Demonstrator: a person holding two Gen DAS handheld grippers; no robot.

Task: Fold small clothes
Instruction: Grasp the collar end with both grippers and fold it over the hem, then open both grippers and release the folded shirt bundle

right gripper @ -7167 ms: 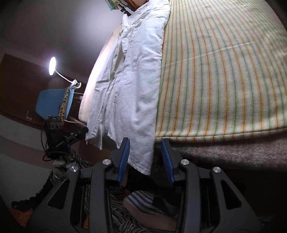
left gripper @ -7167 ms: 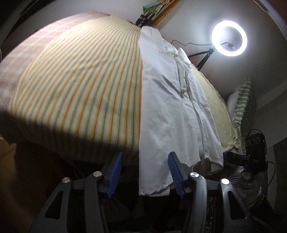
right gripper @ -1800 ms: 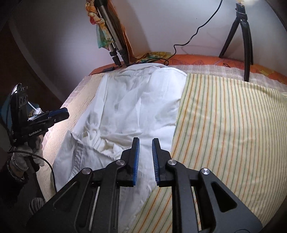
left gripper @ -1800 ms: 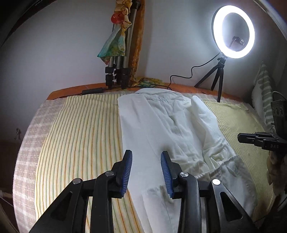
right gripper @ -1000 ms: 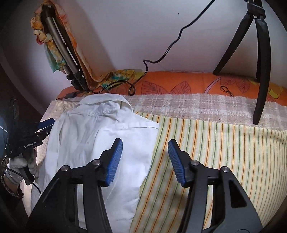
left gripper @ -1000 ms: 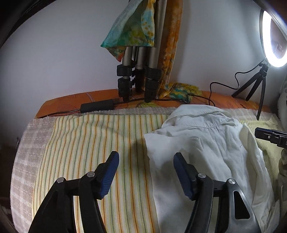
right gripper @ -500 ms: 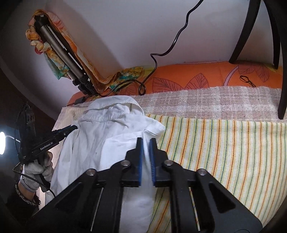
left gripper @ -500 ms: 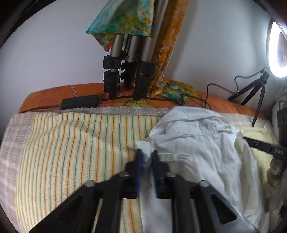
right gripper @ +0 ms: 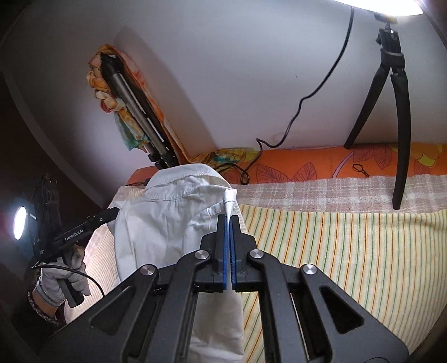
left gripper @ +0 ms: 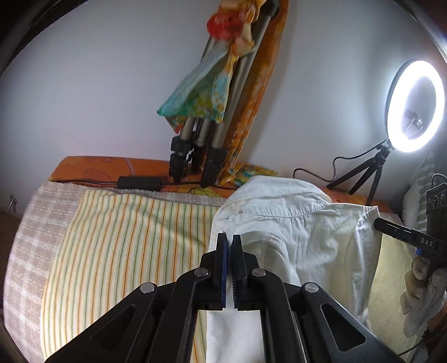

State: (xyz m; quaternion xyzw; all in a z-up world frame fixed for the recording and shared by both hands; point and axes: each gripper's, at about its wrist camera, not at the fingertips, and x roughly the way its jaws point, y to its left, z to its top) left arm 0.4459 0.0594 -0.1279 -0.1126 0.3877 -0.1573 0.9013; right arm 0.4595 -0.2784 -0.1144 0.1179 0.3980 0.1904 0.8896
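Fingers: my left gripper (left gripper: 229, 237) and right gripper (right gripper: 231, 219) each pinch a shoulder corner of the white shirt (left gripper: 301, 231), raised off the striped bedsheet (left gripper: 120, 237). Handling: lift both evenly, keeping the collar edge taut.

Below your left gripper (left gripper: 229, 240), the white shirt (left gripper: 293, 231) runs past the picture's bottom edge, so you can't see its hem. Above your right gripper (right gripper: 230, 220), the ring light (right gripper: 385, 7) is cropped to a sliver.
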